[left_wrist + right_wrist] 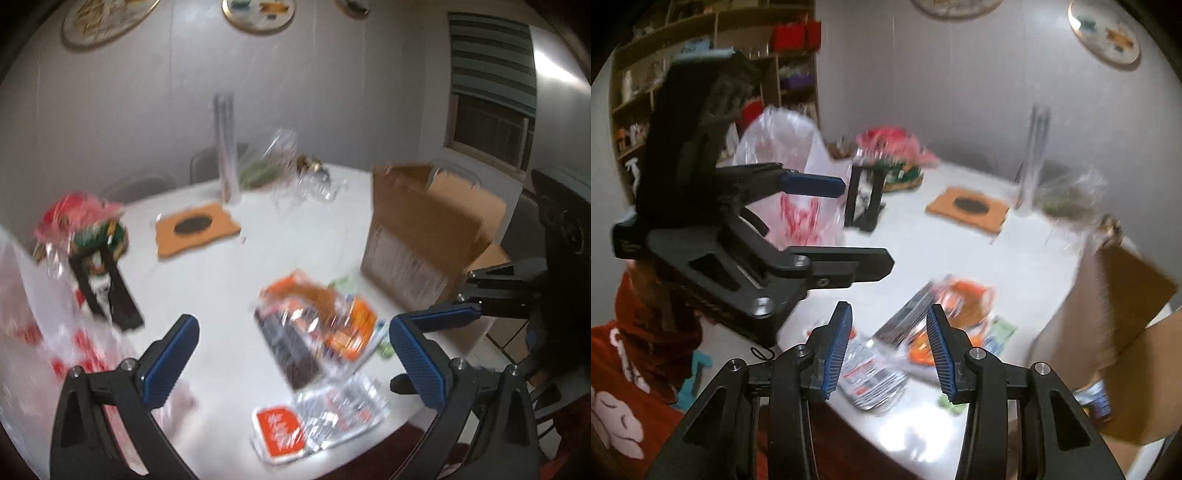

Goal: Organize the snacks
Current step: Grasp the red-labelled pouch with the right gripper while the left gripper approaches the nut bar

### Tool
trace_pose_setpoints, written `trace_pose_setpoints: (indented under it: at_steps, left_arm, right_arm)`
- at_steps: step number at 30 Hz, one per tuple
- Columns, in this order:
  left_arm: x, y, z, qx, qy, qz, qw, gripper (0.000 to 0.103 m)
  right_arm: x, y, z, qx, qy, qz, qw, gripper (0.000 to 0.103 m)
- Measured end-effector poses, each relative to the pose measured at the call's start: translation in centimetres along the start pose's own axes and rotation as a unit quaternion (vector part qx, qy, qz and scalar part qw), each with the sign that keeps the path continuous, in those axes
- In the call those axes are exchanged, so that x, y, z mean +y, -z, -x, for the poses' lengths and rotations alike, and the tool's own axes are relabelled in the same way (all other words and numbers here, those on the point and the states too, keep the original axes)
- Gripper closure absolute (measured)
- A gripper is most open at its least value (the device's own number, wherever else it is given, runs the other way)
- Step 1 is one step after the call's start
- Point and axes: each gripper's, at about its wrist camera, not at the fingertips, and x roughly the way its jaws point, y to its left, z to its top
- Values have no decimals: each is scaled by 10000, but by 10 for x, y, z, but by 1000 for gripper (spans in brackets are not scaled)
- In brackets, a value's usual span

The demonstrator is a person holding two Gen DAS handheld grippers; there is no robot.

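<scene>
**A:** ok so both sets of jaws are empty right now. The left gripper (293, 363) is spread about as wide as it goes, nothing between its pads. The right gripper (888, 354) is partly open, also holding nothing. Everything's motion-blurred, so I can't read any labels.

**B:** where's the stuff to sort?

**A:** the snack pile (317, 332) sits on the white counter (221, 280) just ahead of both grippers: an orange bag on top, a dark flat pack under it, and an orange-labelled packet (279, 432) nearer the edge. The open cardboard box (424, 243) stands right beside the pile, so my guess is that's where they go.

**B:** tips for the pick?

**A:** I'd take one packet at a time, top one first. Those wrappers look slick and crinkly, so pinch at a sealed edge rather than the puffy middle. The pile overlaps, so dragging one may pull its neighbours along. I'd steady it with the other gripper.
</scene>
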Motion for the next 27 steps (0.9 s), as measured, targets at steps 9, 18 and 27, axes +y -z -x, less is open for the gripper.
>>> trace_pose_setpoints:
  at_steps: [9,18,27]
  left_arm:
    - [23,66,-13,283,-112,365,9989,1]
    - [38,87,-20,364,44,557,9978,1]
    - [45,97,-18,352,1,616,9975,1]
  right_arm:
    - [16,43,-76,751,-453,210,9959,64]
    - [30,49,-106,979,-283,670,9925,53]
    - [28,34,-105,960,-10,787,9923,54]
